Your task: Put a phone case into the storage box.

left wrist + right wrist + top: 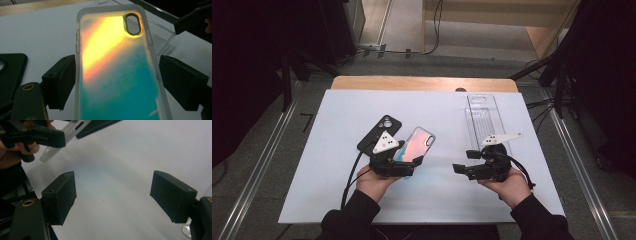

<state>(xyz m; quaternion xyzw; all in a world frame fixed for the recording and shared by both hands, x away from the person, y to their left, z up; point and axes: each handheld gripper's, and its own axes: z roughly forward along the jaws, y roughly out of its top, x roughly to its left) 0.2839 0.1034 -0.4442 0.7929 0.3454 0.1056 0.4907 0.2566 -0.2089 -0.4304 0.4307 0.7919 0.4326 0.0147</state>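
Three flat things lie on the white worktop (327, 165): a long clear tray (484, 120) at the far right, a black phone case (379, 131) left of centre, and an iridescent phone case (416, 144) tilted up beside the black one. The left gripper (409, 166) has that iridescent case between its fingers (60, 81), clamped across its width as far as the left gripper view tells; the right-hand pad looks barely in contact, if at all. A grip this light on slick, flexible edges could let the case twist or slip down onto the worktop. The right gripper (464, 162) hovers well apart, fingers (60, 201) spread on nothing; closing in carelessly could knock the case loose.
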